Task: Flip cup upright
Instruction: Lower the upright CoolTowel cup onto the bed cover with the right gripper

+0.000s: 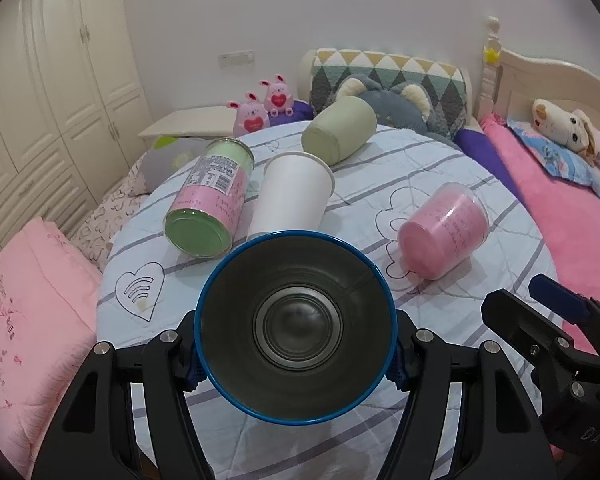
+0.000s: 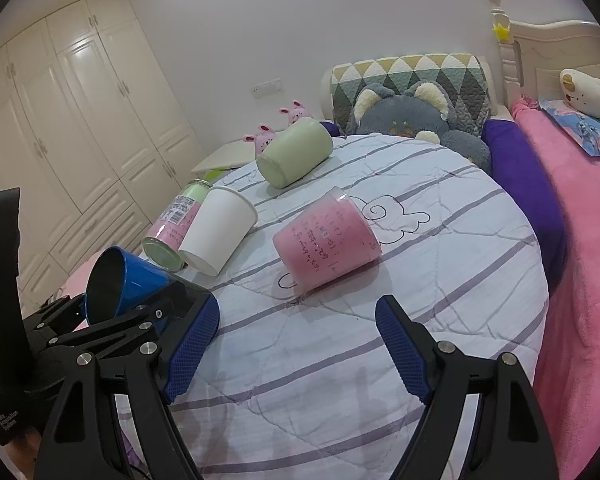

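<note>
- The left gripper (image 1: 296,356) is clamped on a blue cup (image 1: 296,328) with a dark metal inside, its mouth tipped back toward the camera.
- The right gripper (image 2: 298,344) gapes wide, holding nothing, with the cup off to its left.

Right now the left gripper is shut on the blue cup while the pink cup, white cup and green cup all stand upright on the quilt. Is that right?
Not quite. The left gripper is shut on the blue cup, but the pink cup, white cup and green cup all lie on their sides on the quilt, as the right wrist view shows.
</note>
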A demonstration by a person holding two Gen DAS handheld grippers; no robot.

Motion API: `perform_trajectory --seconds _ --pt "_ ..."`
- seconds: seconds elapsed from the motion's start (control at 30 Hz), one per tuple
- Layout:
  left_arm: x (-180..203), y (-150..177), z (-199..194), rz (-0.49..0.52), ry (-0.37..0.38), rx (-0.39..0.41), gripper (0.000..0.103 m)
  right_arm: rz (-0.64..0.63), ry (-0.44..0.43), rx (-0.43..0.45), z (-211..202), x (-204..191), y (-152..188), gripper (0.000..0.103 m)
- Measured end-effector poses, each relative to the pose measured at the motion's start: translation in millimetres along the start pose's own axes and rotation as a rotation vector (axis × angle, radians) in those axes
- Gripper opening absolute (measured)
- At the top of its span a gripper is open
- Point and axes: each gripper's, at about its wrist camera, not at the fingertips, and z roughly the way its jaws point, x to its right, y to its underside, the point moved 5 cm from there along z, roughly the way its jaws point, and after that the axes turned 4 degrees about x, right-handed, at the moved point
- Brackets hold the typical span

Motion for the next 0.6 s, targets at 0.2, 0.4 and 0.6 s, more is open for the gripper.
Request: perform_trajectory --seconds 0.2,0.4,0.6 --pt "-1.5 0.2 -2.5 -0.009 0.015 -0.007 0.068 -0.002 0.003 -0.005 1.6 -1.4 -0.5 0.082" --pt "0.0 -0.3 -1.5 0.013 0.012 0.001 0.068 -0.006 0.002 -0.008 3.4 -4.3 -1.0 0.082" --pt "-6.0 0.1 -3.5 -0.008 0.020 0.006 0.068 -0.014 0.000 -0.011 2.0 -10.9 0.8 0.082"
